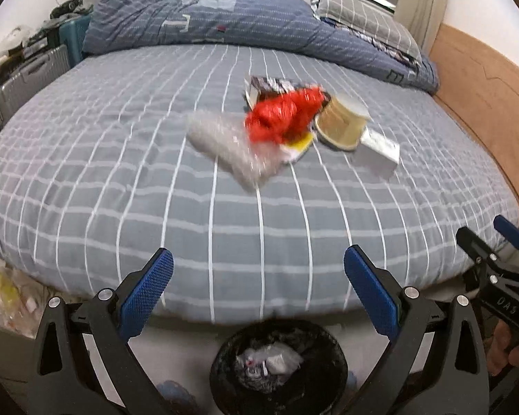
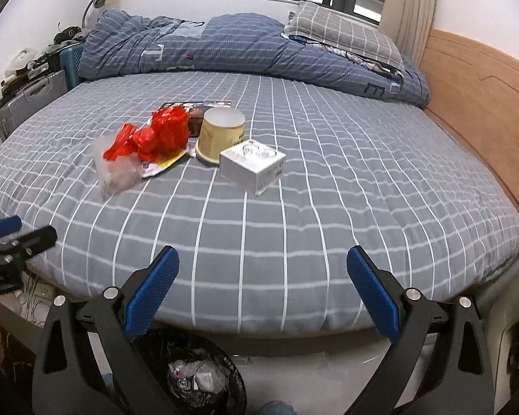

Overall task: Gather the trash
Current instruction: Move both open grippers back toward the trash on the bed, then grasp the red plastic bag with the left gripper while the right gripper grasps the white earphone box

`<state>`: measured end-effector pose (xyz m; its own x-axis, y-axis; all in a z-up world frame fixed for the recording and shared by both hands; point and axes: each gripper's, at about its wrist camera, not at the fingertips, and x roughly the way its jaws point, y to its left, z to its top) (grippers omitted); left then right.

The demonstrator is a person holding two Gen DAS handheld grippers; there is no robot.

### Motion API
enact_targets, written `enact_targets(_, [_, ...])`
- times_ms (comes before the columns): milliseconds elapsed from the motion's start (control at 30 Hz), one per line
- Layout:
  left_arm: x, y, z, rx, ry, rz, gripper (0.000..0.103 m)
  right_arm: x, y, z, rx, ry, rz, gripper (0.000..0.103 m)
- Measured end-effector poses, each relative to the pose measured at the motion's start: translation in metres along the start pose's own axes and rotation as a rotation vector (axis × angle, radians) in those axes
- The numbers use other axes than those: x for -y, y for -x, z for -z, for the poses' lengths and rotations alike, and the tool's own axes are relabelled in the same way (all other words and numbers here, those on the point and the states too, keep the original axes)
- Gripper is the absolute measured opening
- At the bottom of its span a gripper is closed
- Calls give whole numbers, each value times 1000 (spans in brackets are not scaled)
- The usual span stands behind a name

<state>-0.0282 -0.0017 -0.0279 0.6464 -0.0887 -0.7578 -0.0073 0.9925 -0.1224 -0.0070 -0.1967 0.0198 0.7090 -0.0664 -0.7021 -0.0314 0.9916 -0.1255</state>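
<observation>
Trash lies in a cluster on the grey checked bed (image 1: 121, 173) (image 2: 363, 190): a crumpled red wrapper (image 1: 283, 117) (image 2: 155, 136), a clear plastic bag (image 1: 225, 145) (image 2: 116, 169), a cream paper cup on its side (image 1: 342, 124) (image 2: 221, 135), a white box (image 1: 377, 152) (image 2: 252, 166) and a dark packet (image 1: 270, 86) (image 2: 197, 110). A black bin (image 1: 278, 363) (image 2: 197, 377) with crumpled waste stands on the floor below the bed edge. My left gripper (image 1: 257, 290) and right gripper (image 2: 263, 290) are both open and empty, above the bin, short of the trash.
A blue duvet (image 2: 225, 48) and a checked pillow (image 2: 342, 34) lie at the back of the bed. A wooden headboard (image 2: 484, 103) runs along the right. Suitcases with clutter (image 2: 31, 93) stand at the left. A bag of clutter (image 1: 7, 297) sits on the floor at left.
</observation>
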Motion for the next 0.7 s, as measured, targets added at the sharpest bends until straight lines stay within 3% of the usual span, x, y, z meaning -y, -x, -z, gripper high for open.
enact_targets(367, [0, -36, -66, 23, -15, 10, 97, 1, -53, -43, -21, -6, 7, 94])
enact_targets(700, [19, -99, -114, -13, -72, 28, 97, 2, -103, -75, -42, -45, -12, 94])
